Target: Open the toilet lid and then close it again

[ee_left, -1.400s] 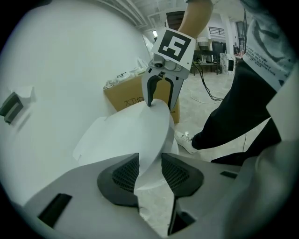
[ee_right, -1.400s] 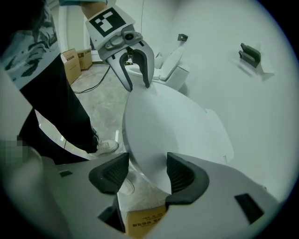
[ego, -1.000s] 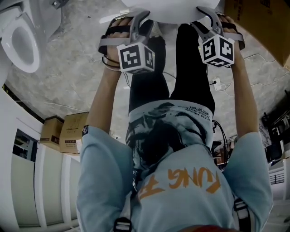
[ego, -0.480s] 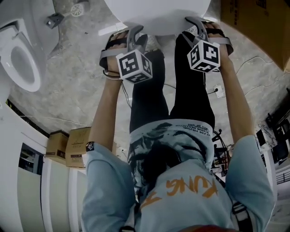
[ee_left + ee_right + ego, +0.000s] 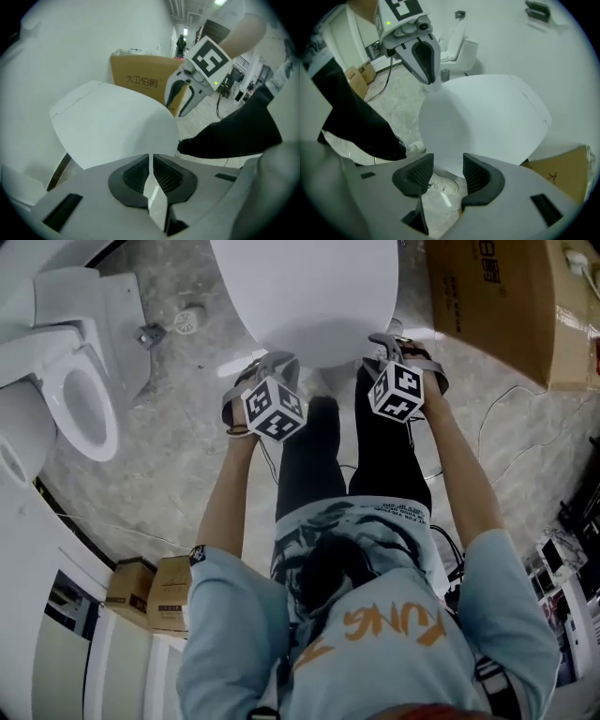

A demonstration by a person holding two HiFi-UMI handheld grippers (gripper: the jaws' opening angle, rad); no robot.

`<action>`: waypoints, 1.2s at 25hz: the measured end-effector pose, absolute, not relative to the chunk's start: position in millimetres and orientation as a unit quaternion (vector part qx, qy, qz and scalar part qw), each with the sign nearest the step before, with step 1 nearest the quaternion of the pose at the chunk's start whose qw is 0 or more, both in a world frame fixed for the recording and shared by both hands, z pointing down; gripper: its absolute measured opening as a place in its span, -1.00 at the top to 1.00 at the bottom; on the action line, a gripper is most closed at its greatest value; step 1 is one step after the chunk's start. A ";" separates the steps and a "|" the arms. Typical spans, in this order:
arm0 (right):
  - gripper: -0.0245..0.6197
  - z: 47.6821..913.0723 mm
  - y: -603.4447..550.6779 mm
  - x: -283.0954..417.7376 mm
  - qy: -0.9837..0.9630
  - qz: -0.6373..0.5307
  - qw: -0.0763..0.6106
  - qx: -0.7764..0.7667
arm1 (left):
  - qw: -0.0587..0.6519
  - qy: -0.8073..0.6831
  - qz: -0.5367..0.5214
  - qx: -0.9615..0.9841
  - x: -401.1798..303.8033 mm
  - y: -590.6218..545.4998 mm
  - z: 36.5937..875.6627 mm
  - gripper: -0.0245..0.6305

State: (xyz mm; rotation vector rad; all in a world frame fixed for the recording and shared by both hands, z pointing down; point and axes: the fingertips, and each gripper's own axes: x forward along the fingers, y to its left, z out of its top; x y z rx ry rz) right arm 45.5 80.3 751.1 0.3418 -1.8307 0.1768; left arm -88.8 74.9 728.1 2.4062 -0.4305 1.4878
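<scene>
Lid [image 5: 305, 292] is sitting at 12 o'clock in the head view, its rounded near rim curving down toward the person's legs [image 5: 314, 465], which are standing just below it at its 6 o'clock. Both grippers are pointing steeply down at that rim, one at its 7 o'clock, the other at its 5 o'clock.

The left gripper [image 5: 150, 164] has just been closing and is now clenched almost completely. Its pads [image 5: 133, 176] are showing only a hairline white slit between them, with the rim lying right at their tips; whether they are nipping any of it is hard to tell.

The right gripper [image 5: 448, 171] has also been closing but is standing released. Its pads [image 5: 415, 174] are apart, and the lid's front edge is dipping between them without either pad visibly pressing on it.

Bare floor [image 5: 178, 474] is lying open from 8 to 10 o'clock of the lid, out to a second toilet [image 5: 80, 404]. At 2 o'clock a box [image 5: 492, 301] is crowding in near the lid's side edge. A cable [image 5: 502, 423] is trailing across the floor at 3 o'clock.
</scene>
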 end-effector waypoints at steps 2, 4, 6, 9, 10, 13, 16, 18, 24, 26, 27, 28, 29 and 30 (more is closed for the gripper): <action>0.29 715.0 68.8 42.0 -0.798 0.110 0.558 0.199 | 0.166 -0.197 0.478 0.840 -94.2 53.8 688.8 0.79; 0.38 673.3 50.0 39.3 -0.806 0.118 0.522 0.254 | 0.190 -0.253 0.431 0.845 -95.8 28.4 644.9 0.81; 0.51 629.7 26.2 40.7 -0.810 0.084 0.499 0.296 | 0.194 -0.307 0.383 0.850 -90.0 0.6 599.2 0.83; 0.71 557.2 -3.0 43.3 -0.815 0.037 0.455 0.356 | 0.191 -0.370 0.303 0.857 -72.7 -29.3 522.6 0.85; 0.76 531.6 -10.1 44.4 -0.816 0.031 0.434 0.379 | 0.189 -0.383 0.276 0.861 -66.4 -35.2 495.6 0.85; 0.86 457.3 -23.9 50.4 -0.817 0.021 0.371 0.440 | 0.171 -0.419 0.214 0.866 -54.1 -45.1 421.4 0.85; 0.88 387.9 -40.5 56.8 -0.819 0.005 0.305 0.486 | 0.147 -0.469 0.165 0.855 -58.9 -62.5 357.4 0.85; 0.88 341.2 -53.1 57.3 -0.821 -0.007 0.253 0.511 | 0.125 -0.495 0.131 0.850 -64.5 -72.9 312.8 0.85; 0.88 213.5 -62.6 48.2 -0.820 -0.080 0.149 0.547 | 0.053 -0.549 0.075 0.831 -68.0 -64.6 202.2 0.85; 0.88 170.7 -62.0 47.7 -0.822 -0.082 0.098 0.555 | 0.029 -0.562 0.057 0.825 -65.3 -62.3 171.0 0.85; 0.88 151.3 -61.5 48.9 -0.820 -0.086 0.080 0.559 | 0.016 -0.568 0.047 0.821 -63.2 -62.0 155.3 0.85; 0.88 134.9 -60.2 50.9 -0.817 -0.091 0.068 0.565 | 0.004 -0.574 0.038 0.818 -61.3 -61.1 141.1 0.85; 0.88 122.5 -57.8 53.6 -0.814 -0.092 0.058 0.570 | -0.006 -0.580 0.031 0.814 -60.0 -58.8 129.4 0.85; 0.88 113.7 -55.1 56.7 -0.813 -0.086 0.046 0.574 | -0.014 -0.586 0.025 0.810 -59.8 -56.1 120.2 0.85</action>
